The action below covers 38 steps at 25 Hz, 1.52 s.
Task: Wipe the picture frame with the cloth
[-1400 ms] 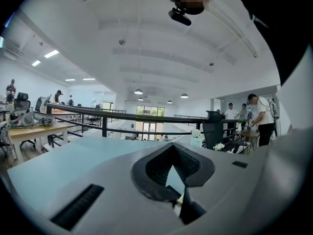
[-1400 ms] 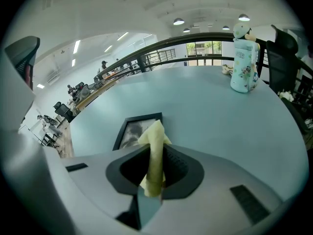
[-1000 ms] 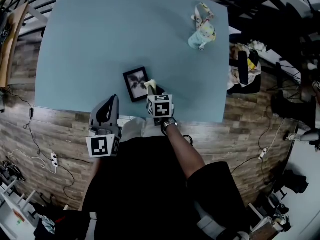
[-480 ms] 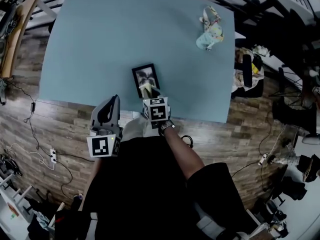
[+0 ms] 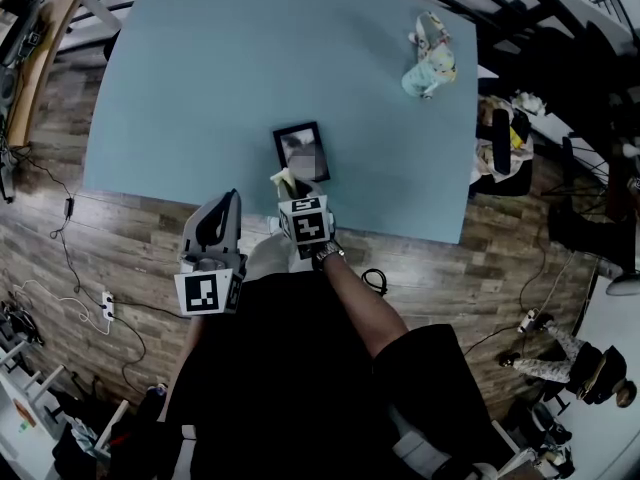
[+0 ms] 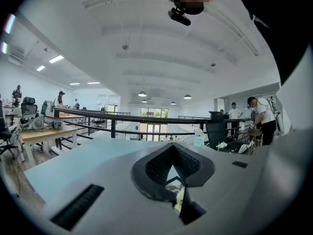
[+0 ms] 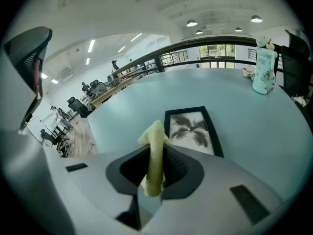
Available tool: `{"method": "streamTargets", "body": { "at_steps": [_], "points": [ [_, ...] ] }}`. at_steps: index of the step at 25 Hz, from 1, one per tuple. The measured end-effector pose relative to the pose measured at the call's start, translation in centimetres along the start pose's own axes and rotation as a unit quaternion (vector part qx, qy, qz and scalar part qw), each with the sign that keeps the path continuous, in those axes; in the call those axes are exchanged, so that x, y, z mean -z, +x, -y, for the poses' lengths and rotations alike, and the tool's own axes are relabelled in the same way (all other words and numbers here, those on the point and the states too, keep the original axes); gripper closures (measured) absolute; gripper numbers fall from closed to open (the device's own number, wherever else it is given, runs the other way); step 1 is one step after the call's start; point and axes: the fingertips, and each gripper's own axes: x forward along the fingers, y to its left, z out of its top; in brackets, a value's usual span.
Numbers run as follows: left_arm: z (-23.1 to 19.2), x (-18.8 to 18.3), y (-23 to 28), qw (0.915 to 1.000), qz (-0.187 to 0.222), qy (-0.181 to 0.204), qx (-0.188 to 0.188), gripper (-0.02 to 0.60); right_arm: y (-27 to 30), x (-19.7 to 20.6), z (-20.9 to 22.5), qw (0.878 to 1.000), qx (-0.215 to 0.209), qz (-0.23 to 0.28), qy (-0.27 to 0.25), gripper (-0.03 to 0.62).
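Black picture frame [image 5: 302,153] lies flat on the pale blue counter [image 5: 200,88], right tongs [image 7: 156,153] clamped on a yellow cloth [image 7: 155,131] just short of it, left tongs [image 6: 172,155] together, empty: next, I judge, lower cloth onto its face and wipe.

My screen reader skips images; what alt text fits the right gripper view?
The right gripper clamps a pale yellow cloth, with a black-framed picture of dark leaves lying flat beyond it on a light blue table.
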Motion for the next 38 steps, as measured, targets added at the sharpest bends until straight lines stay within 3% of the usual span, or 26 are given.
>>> {"method": "streamTargets", "body": {
  "at_steps": [18, 38],
  "points": [
    [1.1, 0.4, 1.9, 0.9998, -0.01, -0.002, 0.018, 0.584, 0.4, 1.0, 1.9, 1.0, 0.011, -0.018, 0.016, 0.536],
    [4.3, 0.2, 4.3, 0.9983, -0.011, -0.001, 0.056, 0.584, -2.1, 2.0, 7.2, 0.997, 0.049, -0.011, 0.057, 0.536]
  ]
}}
